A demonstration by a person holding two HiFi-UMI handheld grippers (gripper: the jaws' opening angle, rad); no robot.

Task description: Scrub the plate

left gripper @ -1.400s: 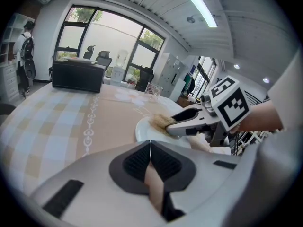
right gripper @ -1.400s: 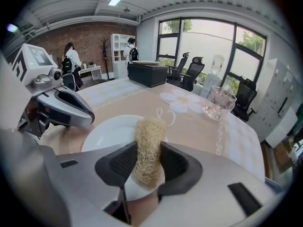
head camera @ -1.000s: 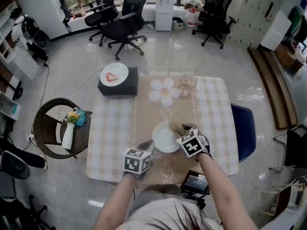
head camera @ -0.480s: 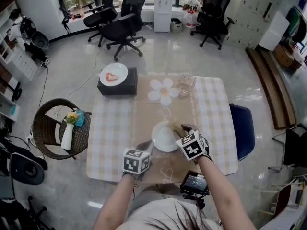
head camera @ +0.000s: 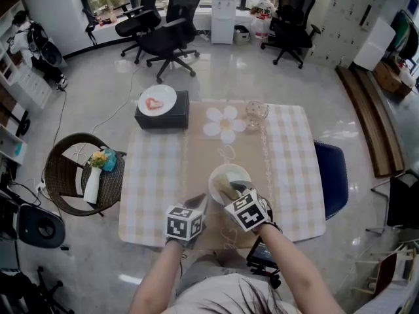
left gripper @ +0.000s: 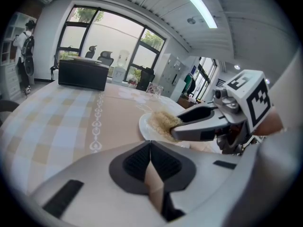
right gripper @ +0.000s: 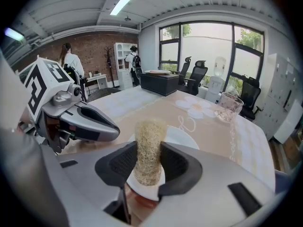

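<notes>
A white plate [head camera: 234, 174] [right gripper: 185, 137] lies on the tan runner near the table's front edge. My right gripper [head camera: 226, 190] [right gripper: 148, 159] is shut on a beige fibrous scrubbing sponge [right gripper: 149, 148] [left gripper: 162, 122], which stands upright between the jaws over the plate's near part. Whether the sponge presses on the plate cannot be told. My left gripper [head camera: 201, 203] [left gripper: 150, 146] sits just left of the plate's near edge, jaws closed, with nothing visible between them. In the left gripper view the plate [left gripper: 146, 126] lies beyond the jaw tips.
A glass bowl [head camera: 256, 113] [right gripper: 229, 107] and a flower-shaped mat [head camera: 225, 124] are at the table's far side. A black box [head camera: 161, 115] carrying a plate stands at the far left corner. A blue chair [head camera: 334, 175] is right; a wicker chair [head camera: 65, 175] left.
My right gripper has moved left and toward me with the sponge, from the plate's right edge to over its near part. The left gripper has hardly moved.
</notes>
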